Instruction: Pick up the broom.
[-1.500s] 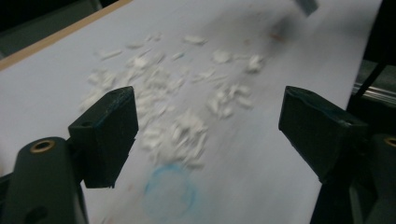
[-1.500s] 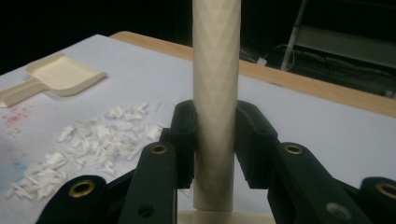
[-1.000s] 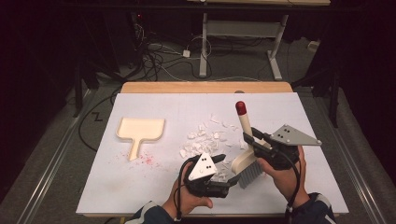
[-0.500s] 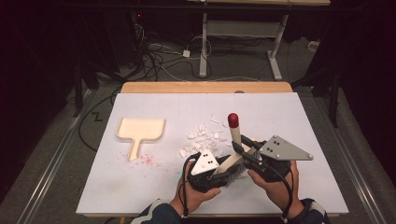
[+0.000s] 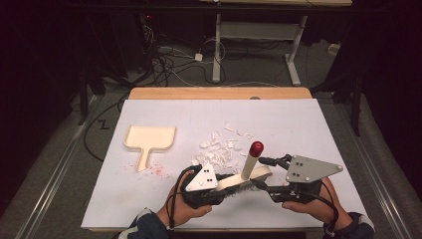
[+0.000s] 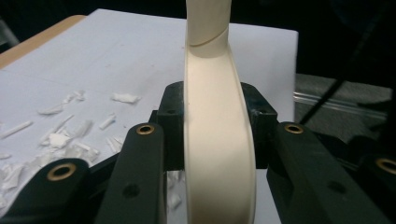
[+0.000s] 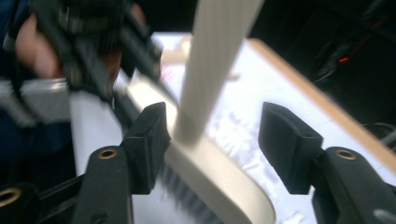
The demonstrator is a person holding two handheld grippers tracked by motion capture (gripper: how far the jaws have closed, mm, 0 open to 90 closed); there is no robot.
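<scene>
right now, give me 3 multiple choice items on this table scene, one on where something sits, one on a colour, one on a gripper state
1. Where does the dustpan lie relative to the heap of paper scraps?
A. to its left, apart from it
B. on top of it
C. to its right, against it

2. What colour is the tip of the brush handle?
A. blue
B. red
C. green

3. How does the left gripper stand?
A. open, away from the brush
B. shut on the brush head
C. shut on the dustpan

Answers:
1 A, as the high view shows bare white sheet between dustpan and scraps.
2 B, as the rounded end of the handle is red in the high view.
3 B, as the left gripper view shows the cream brush head clamped between its pads; the right gripper is open around the handle.
</scene>
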